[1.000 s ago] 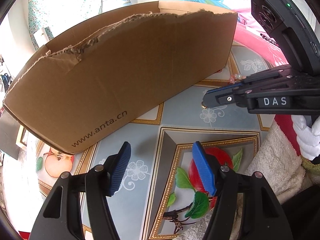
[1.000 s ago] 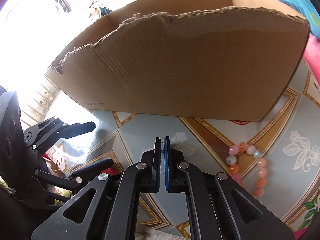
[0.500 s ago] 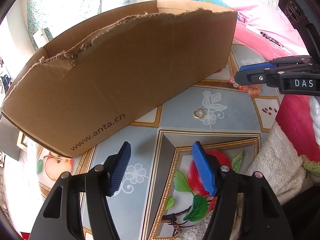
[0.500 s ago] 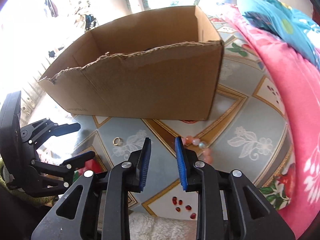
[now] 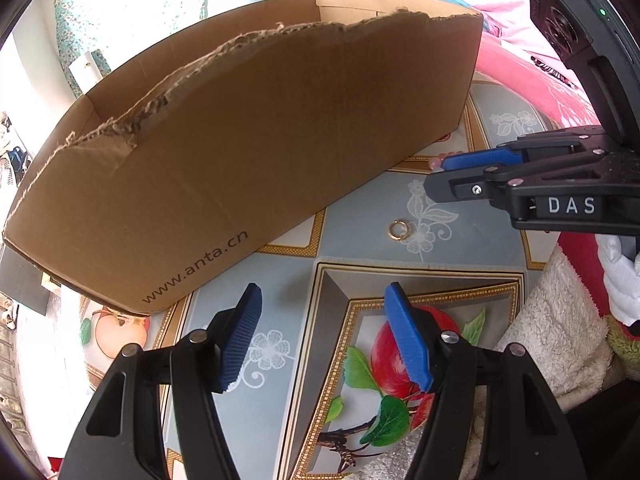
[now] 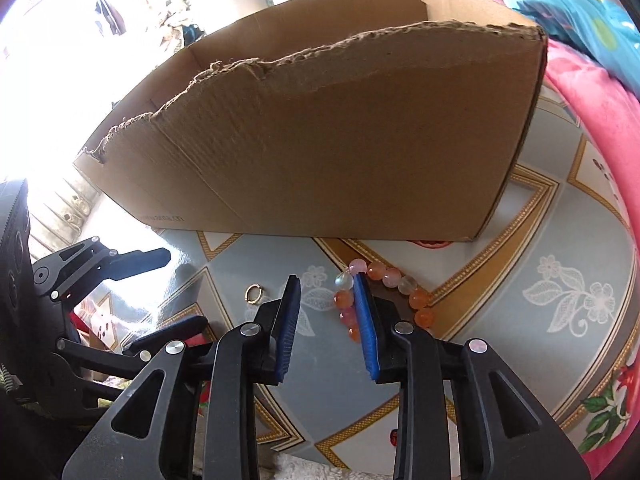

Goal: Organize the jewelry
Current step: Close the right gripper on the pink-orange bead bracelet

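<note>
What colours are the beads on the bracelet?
The bracelet has orange, pale pink and clear beads; the right wrist view shows it best.

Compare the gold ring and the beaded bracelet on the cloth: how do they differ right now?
The gold ring is one small plain metal hoop; the beaded bracelet is a larger loop of orange, pink and clear beads. The ring lies clear of both grippers; the bracelet sits at the open right gripper, partly behind one finger. Both lie flat before the cardboard box.
</note>
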{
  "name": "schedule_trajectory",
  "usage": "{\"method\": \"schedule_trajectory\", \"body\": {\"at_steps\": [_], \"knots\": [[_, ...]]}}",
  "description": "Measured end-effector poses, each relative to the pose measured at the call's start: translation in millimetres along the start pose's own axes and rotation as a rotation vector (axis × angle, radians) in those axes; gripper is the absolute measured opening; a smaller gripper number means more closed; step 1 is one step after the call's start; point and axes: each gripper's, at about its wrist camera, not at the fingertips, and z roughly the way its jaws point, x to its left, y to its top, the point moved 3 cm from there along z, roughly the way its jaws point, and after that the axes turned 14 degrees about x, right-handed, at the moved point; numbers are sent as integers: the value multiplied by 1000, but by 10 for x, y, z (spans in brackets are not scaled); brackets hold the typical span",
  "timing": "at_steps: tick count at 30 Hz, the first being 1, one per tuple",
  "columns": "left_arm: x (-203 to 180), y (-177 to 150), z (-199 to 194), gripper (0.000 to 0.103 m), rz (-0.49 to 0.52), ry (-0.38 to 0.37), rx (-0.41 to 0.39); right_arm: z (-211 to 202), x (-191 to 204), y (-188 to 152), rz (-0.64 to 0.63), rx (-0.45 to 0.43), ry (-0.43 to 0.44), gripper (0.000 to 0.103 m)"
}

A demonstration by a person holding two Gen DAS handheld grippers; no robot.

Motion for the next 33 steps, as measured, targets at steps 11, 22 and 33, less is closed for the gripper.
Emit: {"method": "schedule_trajectory", "body": {"at_steps": [11, 22, 33], "knots": [[-87, 188, 73, 62, -36, -30, 69, 110, 18, 27, 40, -11, 21, 26], [-113, 211, 91, 63, -33, -34, 68, 124, 57, 80, 29, -13, -6, 26], [47, 67, 51, 63, -55, -101, 35, 151, 40, 109, 36, -29, -81, 26]]}}
